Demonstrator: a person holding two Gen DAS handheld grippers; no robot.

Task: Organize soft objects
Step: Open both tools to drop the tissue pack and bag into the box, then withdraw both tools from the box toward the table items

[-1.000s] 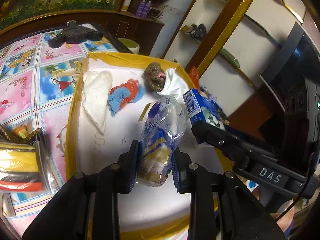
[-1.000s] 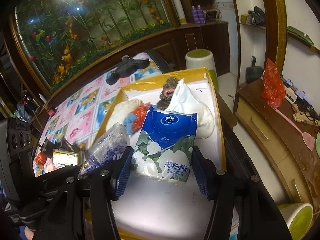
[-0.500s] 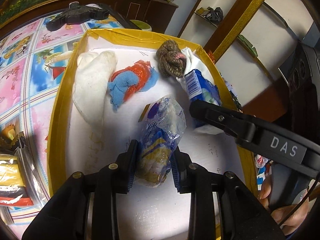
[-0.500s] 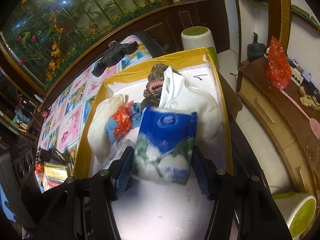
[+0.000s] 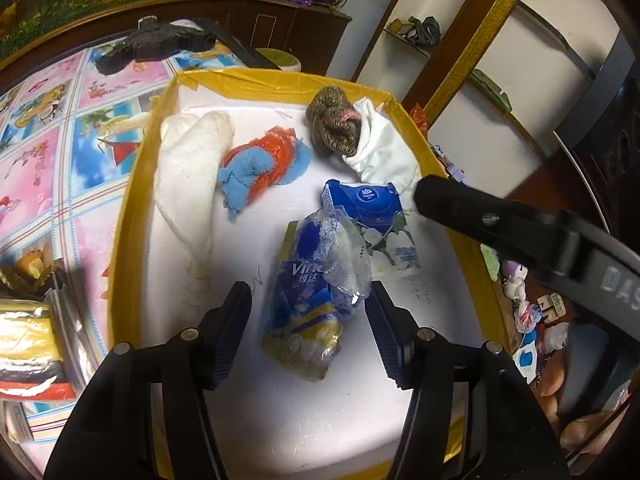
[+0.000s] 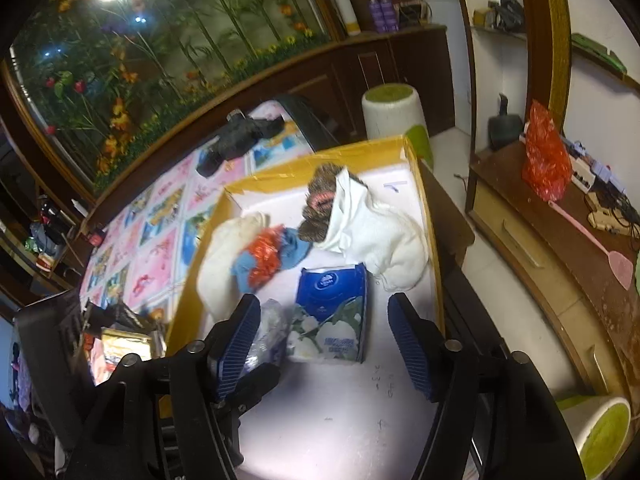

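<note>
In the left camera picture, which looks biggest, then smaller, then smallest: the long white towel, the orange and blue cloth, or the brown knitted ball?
1. Long white towel, the largest.
2. Orange and blue cloth.
3. Brown knitted ball, the smallest.
The ball lies farthest from the camera, so it may look smaller than it really is next to the cloth.
</note>
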